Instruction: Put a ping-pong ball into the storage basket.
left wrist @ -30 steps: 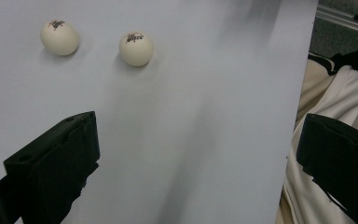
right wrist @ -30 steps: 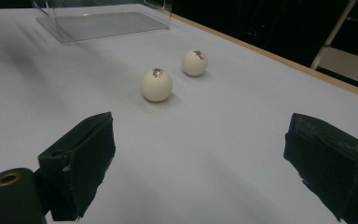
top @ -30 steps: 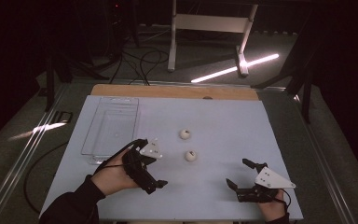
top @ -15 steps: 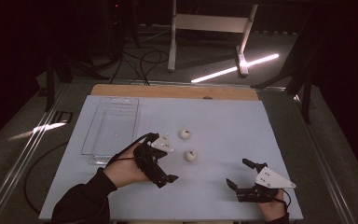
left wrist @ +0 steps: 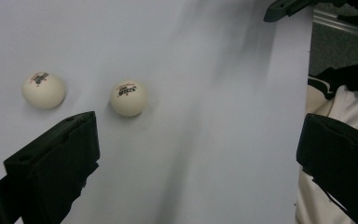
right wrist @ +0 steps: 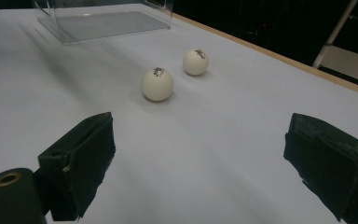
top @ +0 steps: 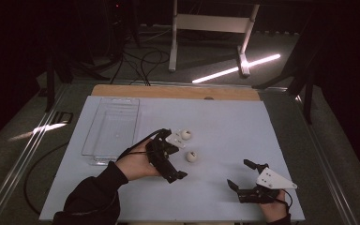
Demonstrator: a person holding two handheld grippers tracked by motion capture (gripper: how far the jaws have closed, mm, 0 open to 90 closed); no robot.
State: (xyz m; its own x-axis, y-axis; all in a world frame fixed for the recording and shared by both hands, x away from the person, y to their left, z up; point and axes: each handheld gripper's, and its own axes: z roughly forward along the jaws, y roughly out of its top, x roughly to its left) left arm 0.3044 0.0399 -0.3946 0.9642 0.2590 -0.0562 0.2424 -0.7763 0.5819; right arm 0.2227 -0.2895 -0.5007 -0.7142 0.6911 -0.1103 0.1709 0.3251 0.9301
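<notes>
Two balls lie on your white surface (top: 215, 126), close together near its middle: the near ball (top: 191, 156) and the far ball (top: 185, 135), apart from each other and both resting free. A clear tray (top: 93, 140) sits to their left, toward the far side, with nothing visible in it.

Your left tool (top: 168, 157) hangs just left of the balls, your hand (top: 133, 161) wrapped around its body. Its jaws stand wide apart and grip nothing; in the left gripper view both balls lie ahead of the left jaw, the near ball (left wrist: 127, 98) closest to it, the far ball (left wrist: 44, 90) off to the side, neither between the jaws nor touching them.

Your right tool (top: 241, 176) rests low at the surface's near right corner, well apart from the balls. Its jaws are also spread wide and empty. The right gripper view looks across the bare surface at the near ball (right wrist: 157, 84), with the far ball (right wrist: 195, 61) just behind it and the tray (right wrist: 102, 18) farther back.
</notes>
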